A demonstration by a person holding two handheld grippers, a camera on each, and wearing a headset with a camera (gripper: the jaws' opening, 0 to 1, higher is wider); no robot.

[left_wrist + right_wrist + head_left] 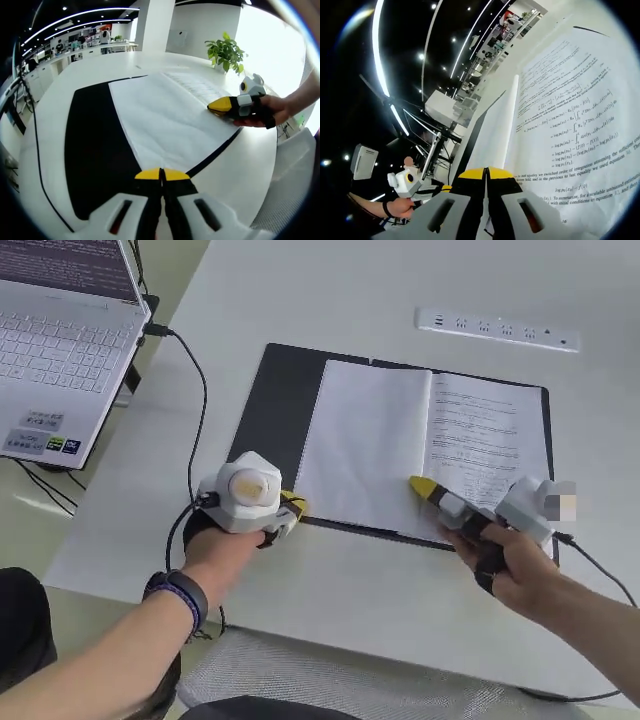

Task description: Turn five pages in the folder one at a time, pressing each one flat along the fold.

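A black folder (pixel 275 400) lies open on the white table, with a blank turned page (pixel 365 440) on its left half and a printed page (pixel 490 435) on its right. My left gripper (pixel 293 506) is shut with nothing in it, its yellow tips at the folder's near left edge (pixel 105 165). My right gripper (pixel 422 486) is shut too, its yellow tips (pixel 486 174) pressed on the paper near the fold, low on the pages. In the left gripper view the right gripper (pixel 220 105) rests on the blank page (pixel 165 120). In the right gripper view the printed page (pixel 570 115) spreads ahead.
An open laptop (pixel 60 340) sits at the far left with a black cable (pixel 195 390) running past the folder's left side. A white power strip (pixel 497 329) lies beyond the folder. The table's near edge (pixel 330 640) runs just below both hands.
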